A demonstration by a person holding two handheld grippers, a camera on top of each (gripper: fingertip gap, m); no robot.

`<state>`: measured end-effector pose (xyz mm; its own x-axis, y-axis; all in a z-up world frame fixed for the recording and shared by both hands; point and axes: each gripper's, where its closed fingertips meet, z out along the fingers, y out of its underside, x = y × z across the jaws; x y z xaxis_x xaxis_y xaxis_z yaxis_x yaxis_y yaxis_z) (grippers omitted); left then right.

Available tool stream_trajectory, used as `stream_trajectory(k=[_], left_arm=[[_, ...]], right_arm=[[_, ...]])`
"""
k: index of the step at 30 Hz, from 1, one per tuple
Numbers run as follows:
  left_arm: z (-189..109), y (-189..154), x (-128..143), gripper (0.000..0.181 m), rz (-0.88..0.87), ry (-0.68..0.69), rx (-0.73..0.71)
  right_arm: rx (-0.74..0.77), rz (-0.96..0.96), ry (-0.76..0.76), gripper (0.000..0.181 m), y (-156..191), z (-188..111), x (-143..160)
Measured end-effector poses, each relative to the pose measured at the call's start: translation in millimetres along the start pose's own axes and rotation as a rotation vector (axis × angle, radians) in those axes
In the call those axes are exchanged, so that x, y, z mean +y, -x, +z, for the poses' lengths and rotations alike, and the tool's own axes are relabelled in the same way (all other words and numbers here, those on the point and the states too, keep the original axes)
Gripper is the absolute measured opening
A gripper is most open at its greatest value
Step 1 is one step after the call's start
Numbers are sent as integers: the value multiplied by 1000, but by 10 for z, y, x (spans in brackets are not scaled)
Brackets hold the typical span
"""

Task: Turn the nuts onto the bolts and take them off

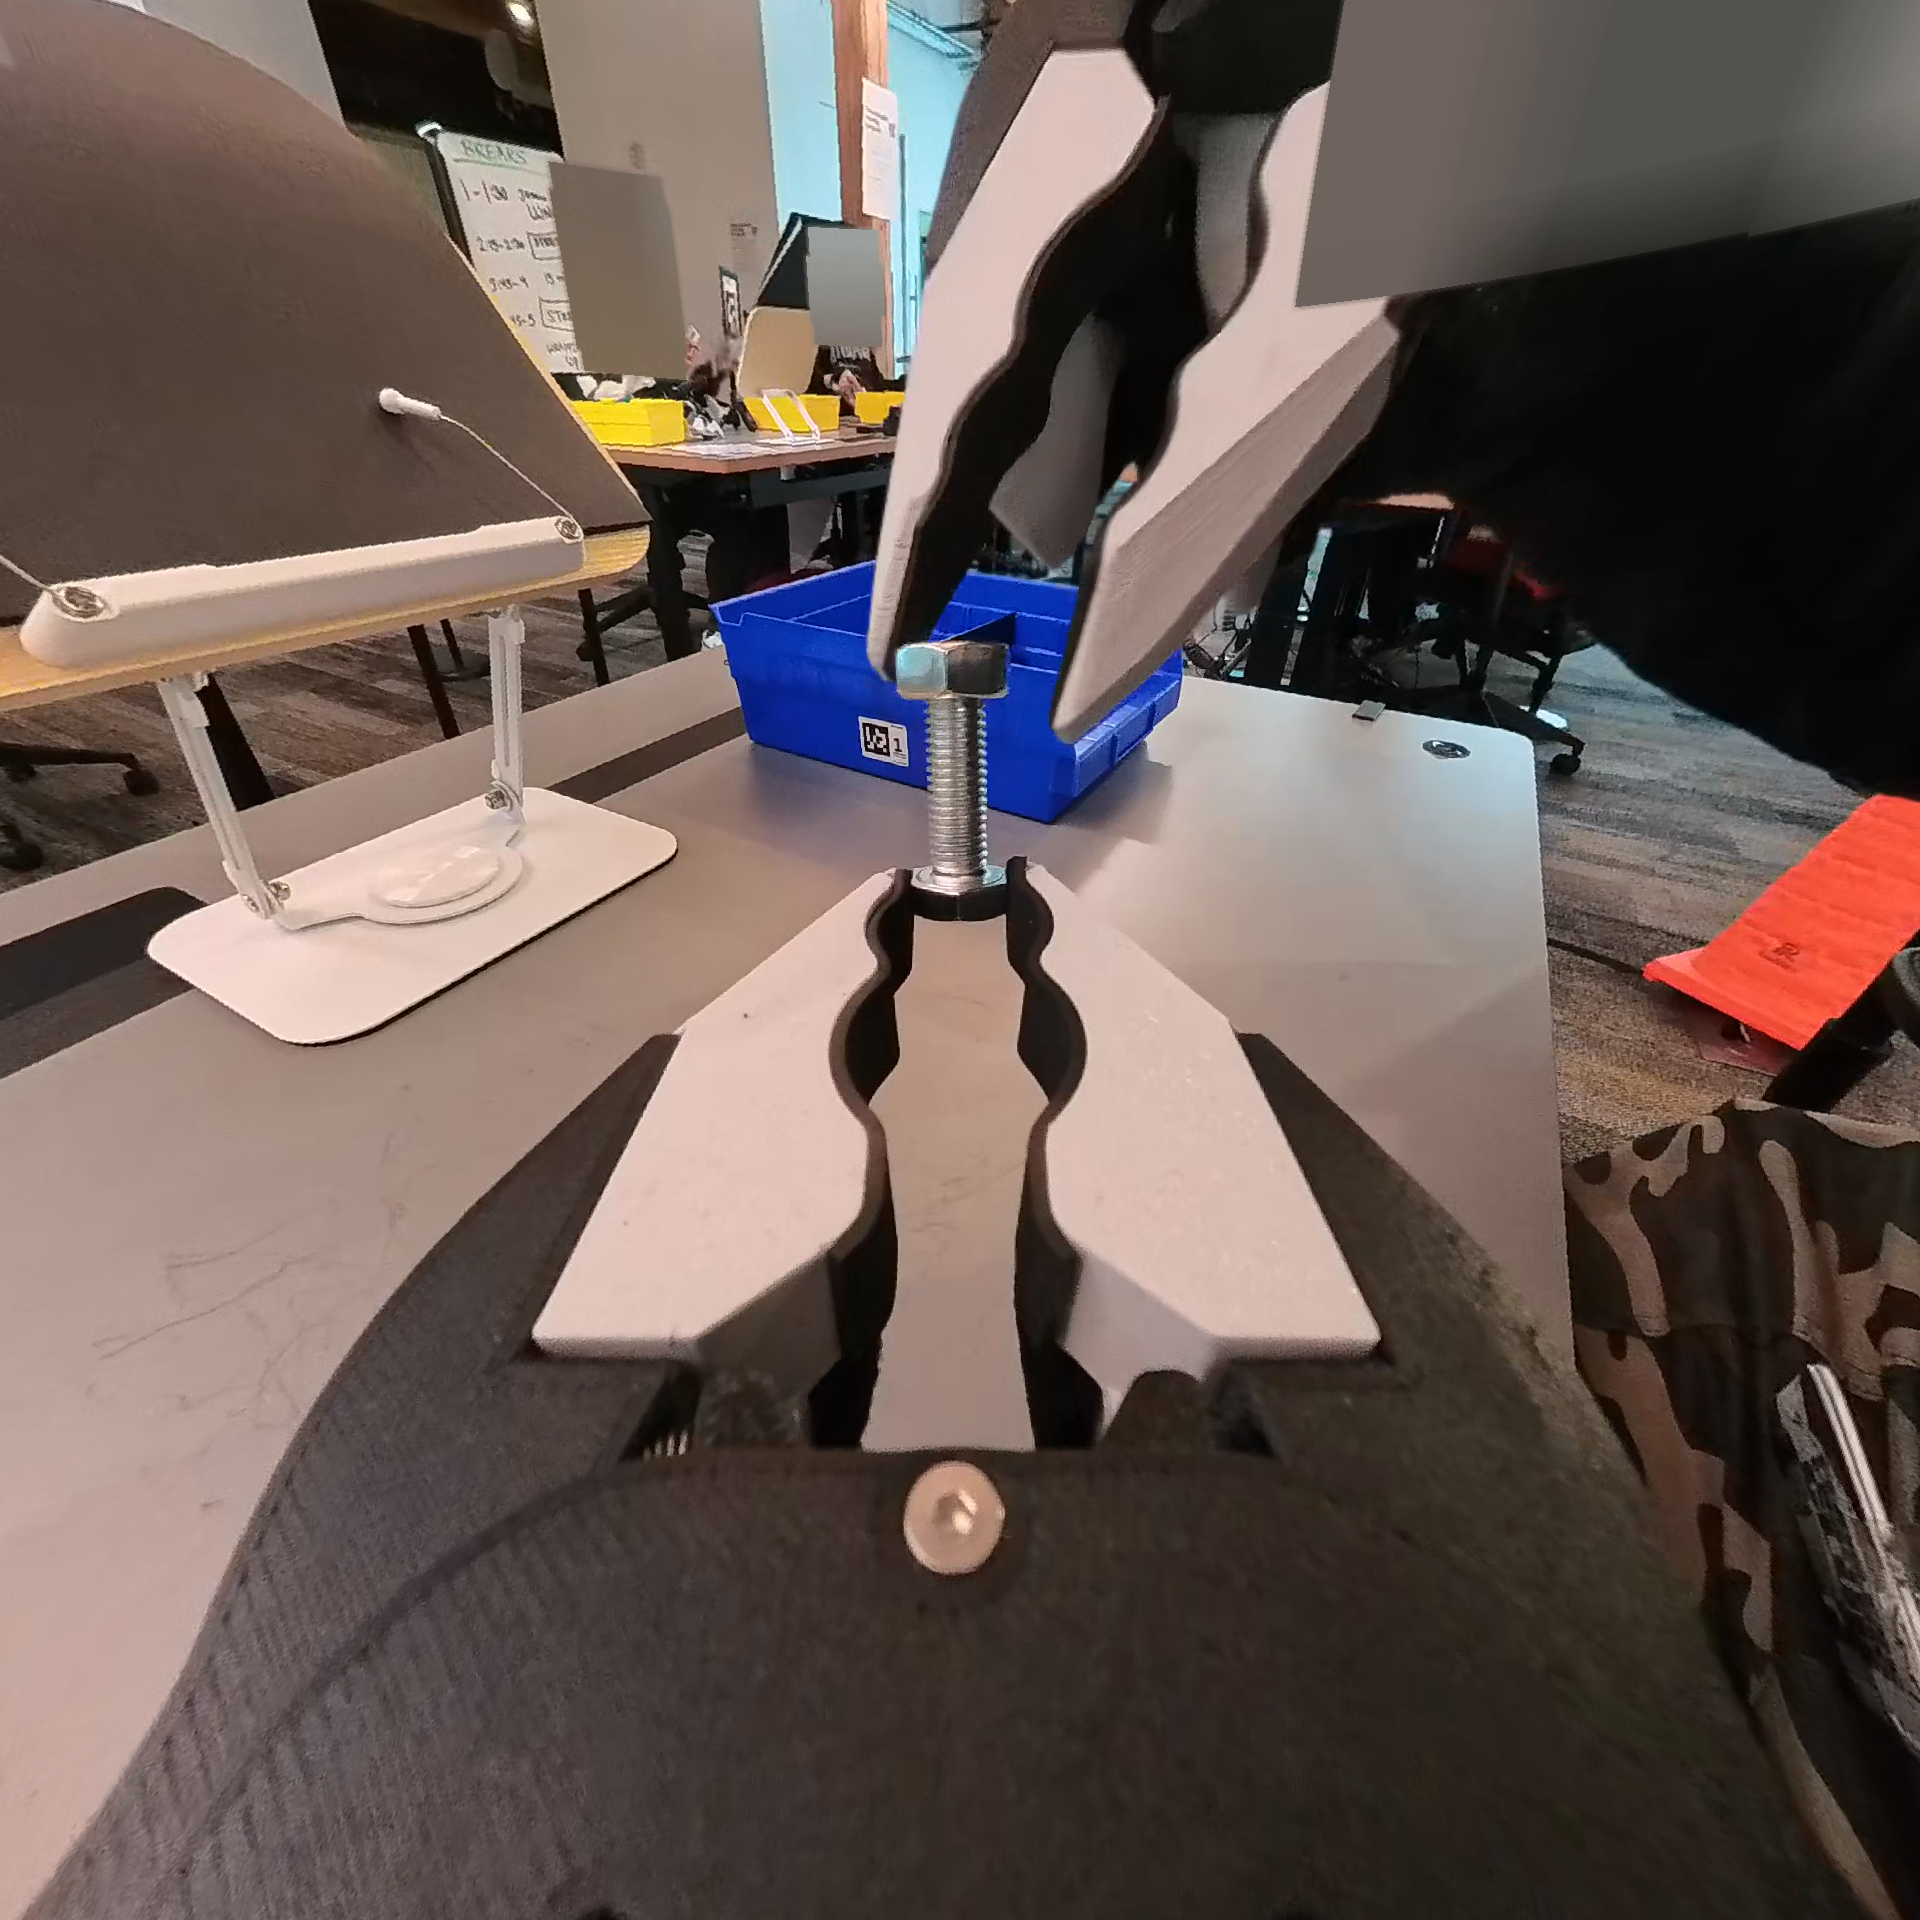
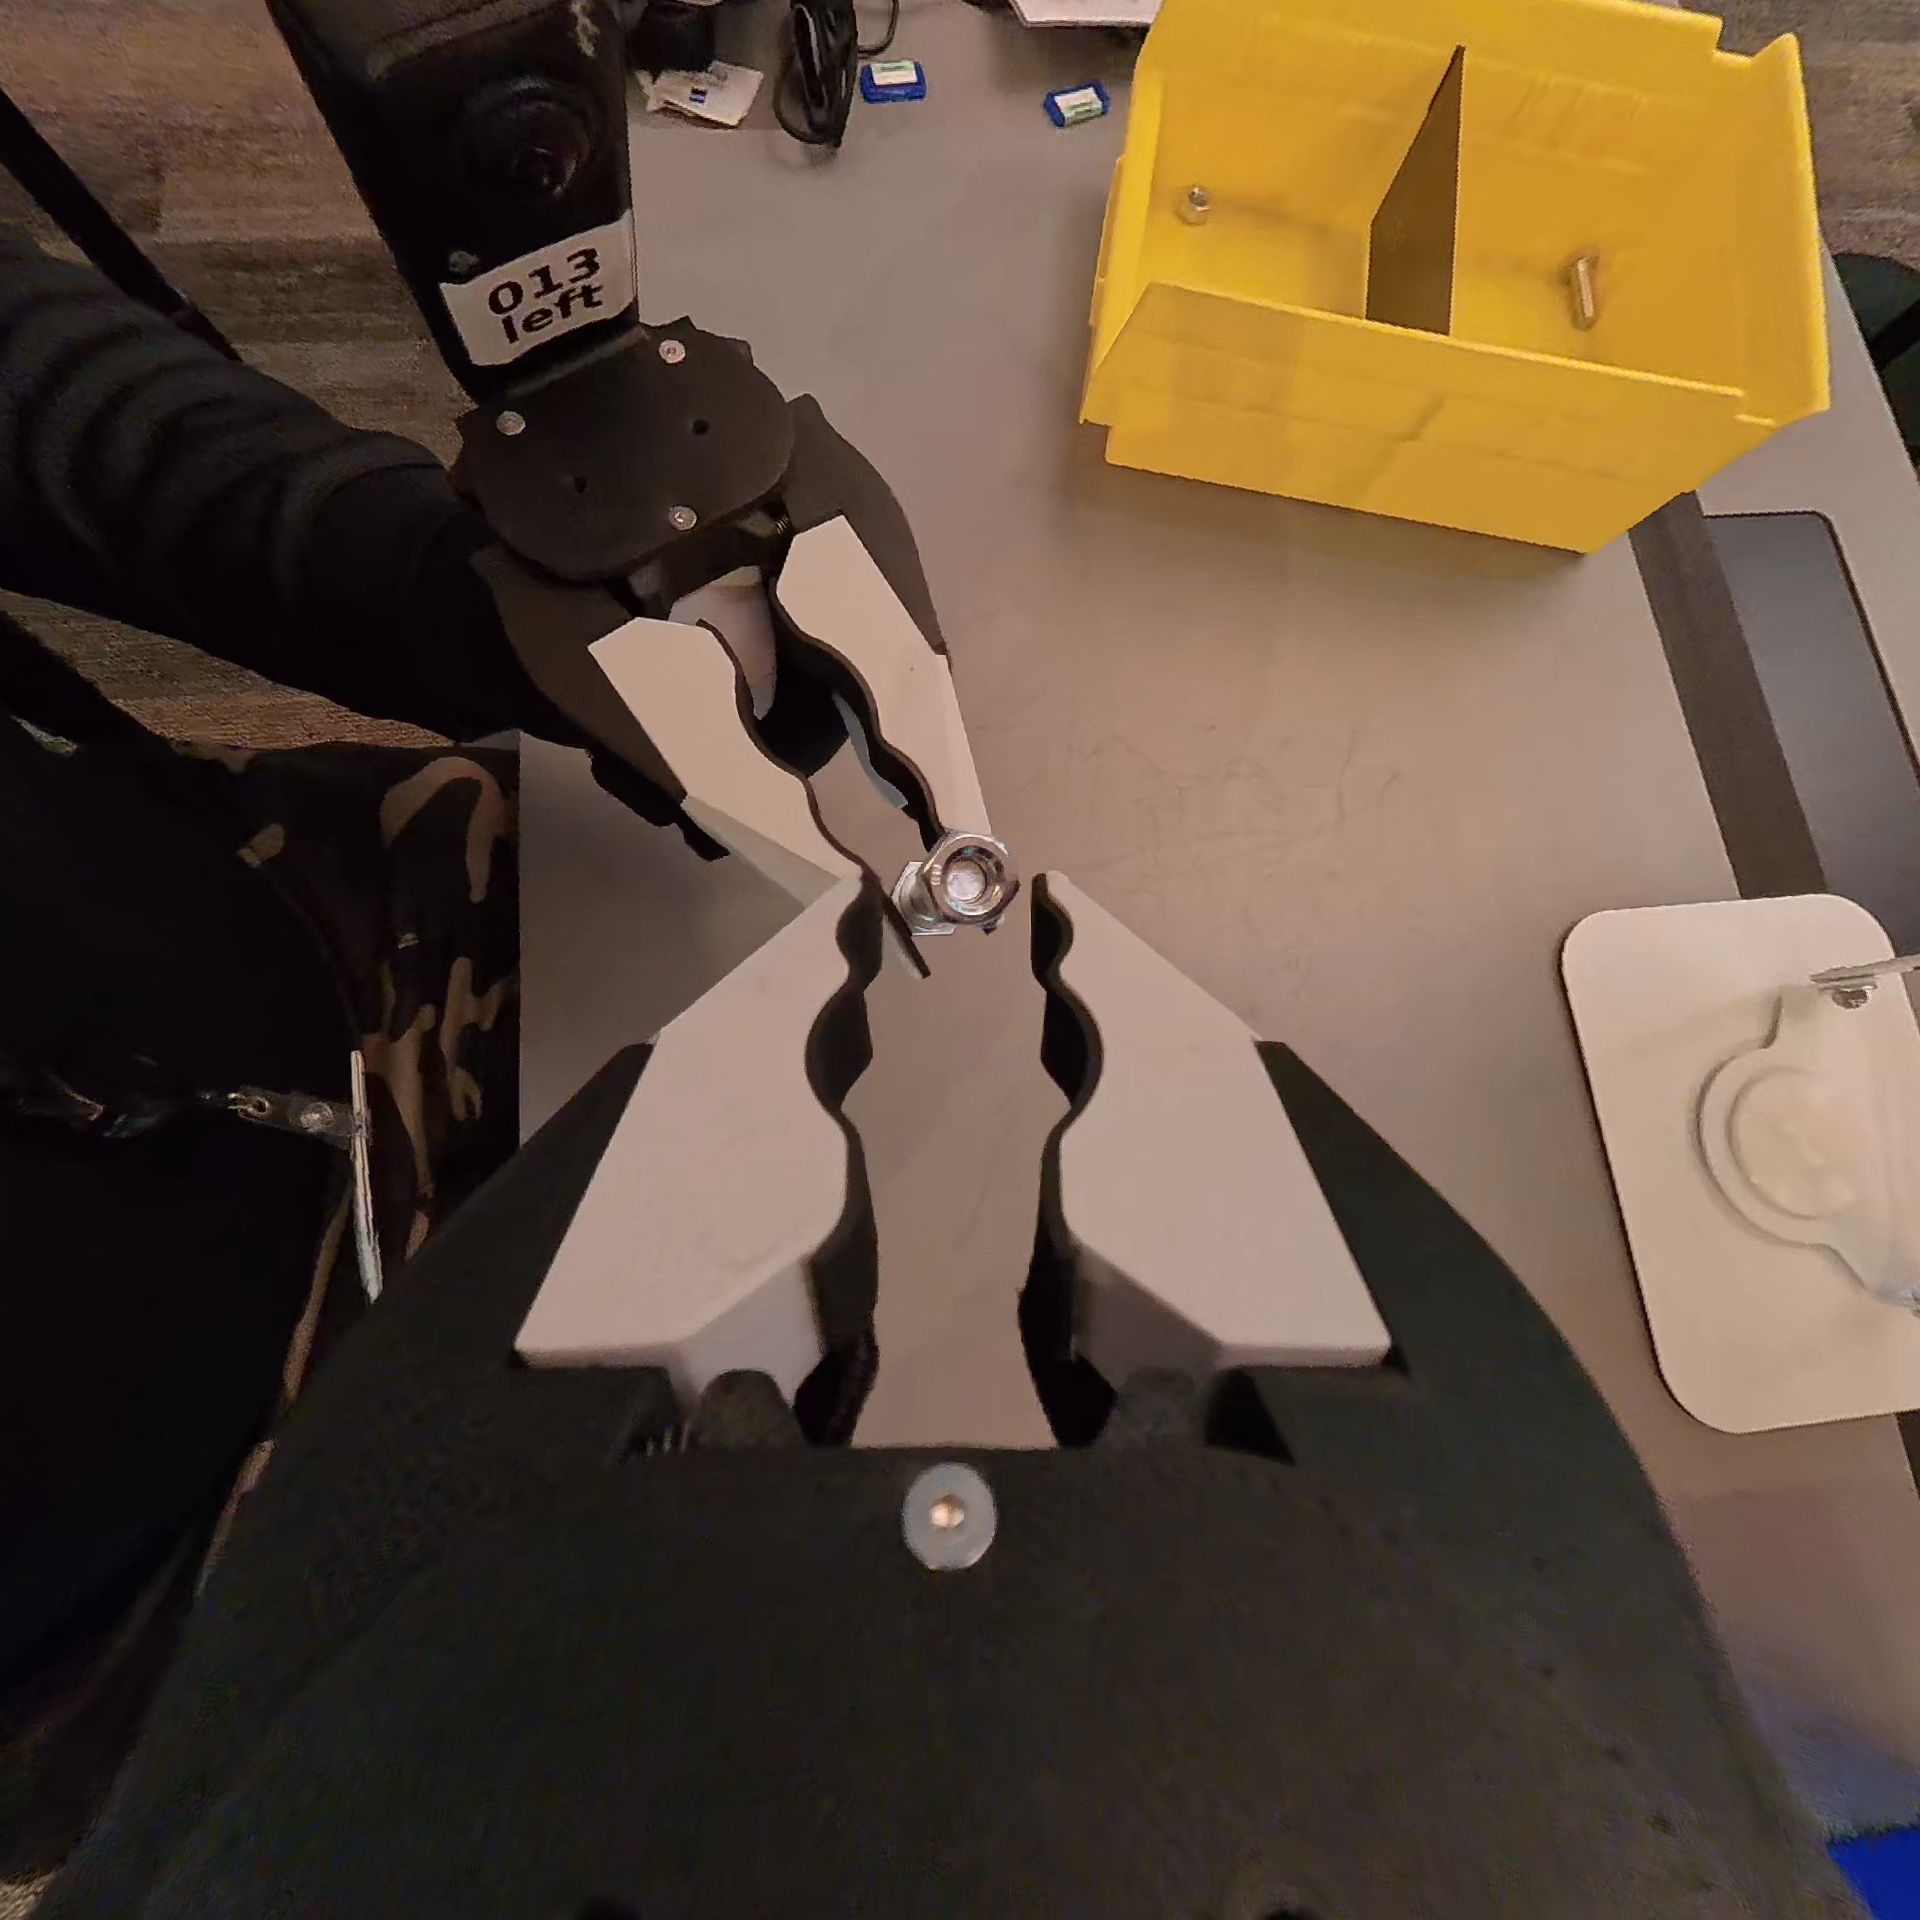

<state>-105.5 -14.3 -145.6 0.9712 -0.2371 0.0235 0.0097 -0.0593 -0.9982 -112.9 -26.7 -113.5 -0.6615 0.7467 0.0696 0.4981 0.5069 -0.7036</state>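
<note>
At the far left of the left wrist view, a white stand with a flat rounded base sits on the smooth grey table. In the middle, the left tongs pinch the lower end of a bolt at their tips, where a nut sits. The bolt is upright, silver metal, with a threaded shank and a hexagonal head on top. Above it, the right tongs point down, spread, with 1 tip touching the bolt head's left side and the other just to its right. Both tongs have white wedge-shaped fingers with wavy black inner edges. Behind the bolt, a blue plastic bin stands near the table's far edge.

In the right wrist view, the right tongs straddle the bolt head from above. A yellow plastic bin with a divider stands well apart at upper right, with bare table between.
</note>
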Motion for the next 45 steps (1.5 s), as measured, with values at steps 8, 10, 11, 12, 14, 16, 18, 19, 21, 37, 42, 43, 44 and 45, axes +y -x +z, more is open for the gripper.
stream_trajectory(k=[8,10,11,12,14,16,18,19,21,37,42,43,44,45], left_arm=[[1,-25,8,16,13,9,13],[4,-41,9,16,15,10,21],[4,-50,3,16,14,8,25],[6,-64,-3,16,11,6,33],[8,-67,-7,16,9,5,33],[5,-58,-13,16,9,3,28],[4,-42,-11,16,10,5,19],[5,-40,-10,16,6,4,20],[6,-26,-7,16,-3,1,17],[-3,-15,-20,16,-9,-5,14],[4,-34,-31,16,-6,-7,19],[3,-31,-30,16,-5,-5,16],[1,-28,-26,16,-4,-4,16],[-3,-22,-26,16,-5,-5,14]], right_arm=[[-40,-7,10,18,9,28,9],[-48,-50,31,18,23,17,21],[-53,-82,38,18,34,10,19],[-56,-116,41,18,46,4,16],[-68,-122,56,18,43,-4,21],[-69,-111,60,18,37,-4,17],[-55,-92,64,18,26,0,17],[-48,-80,63,19,22,4,17],[-39,-67,62,25,29,11,28],[-11,-58,51,21,92,-110,54],[7,-53,42,32,60,-81,33],[1,-56,47,31,78,-74,39],[-5,-59,52,30,95,-77,45],[-13,-63,55,25,114,-88,51]])
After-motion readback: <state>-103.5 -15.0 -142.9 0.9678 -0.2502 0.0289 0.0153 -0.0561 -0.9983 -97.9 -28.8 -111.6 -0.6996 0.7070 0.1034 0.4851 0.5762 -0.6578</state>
